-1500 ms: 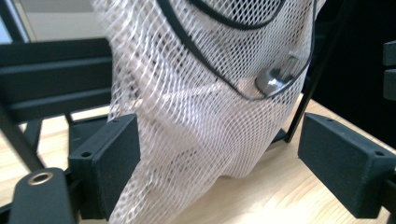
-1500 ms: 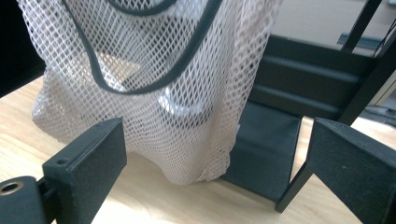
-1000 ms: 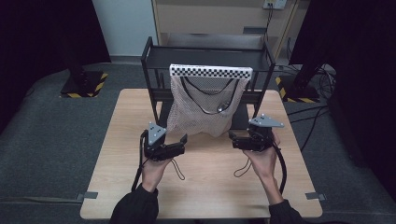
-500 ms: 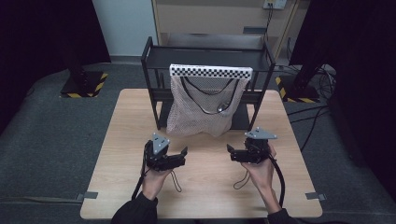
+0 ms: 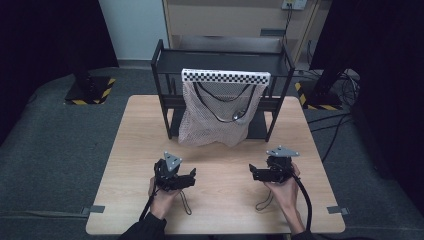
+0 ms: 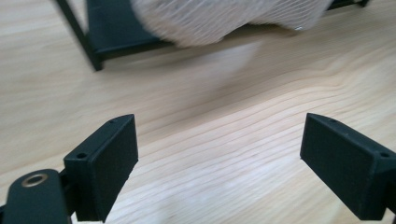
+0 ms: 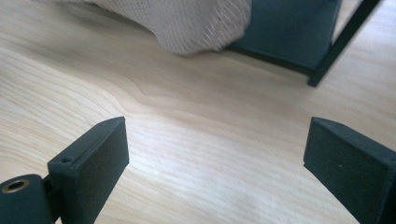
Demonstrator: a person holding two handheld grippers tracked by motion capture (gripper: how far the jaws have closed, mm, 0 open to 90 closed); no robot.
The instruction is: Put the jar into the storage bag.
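A white mesh bag [image 5: 220, 115] hangs from the front of a black metal rack [image 5: 165, 80] by a checkered strip, with a dark cord and a metal piece inside it. My left gripper [image 5: 192, 176] rests low over the wooden table [image 5: 225, 210] at front left, jaws wide apart and empty. My right gripper [image 5: 252, 172] sits at front right, jaws also wide apart with nothing between them. The left gripper view has the bag's bottom [image 6: 224, 21] ahead of the left gripper [image 6: 219, 149]; the right gripper view has the bag's bottom [image 7: 187, 23] ahead of the right gripper [image 7: 217, 154].
The rack's lower shelf [image 6: 116, 32] and a leg [image 7: 341, 42] stand just behind the bag. Grey padded floor surrounds the table, with dark stands and cables [image 5: 340, 100] at the back right. Bare wood lies between the two grippers.
Both hands have come down and back toward the table's front edge, away from the bag. The jaws of both stay wide apart.
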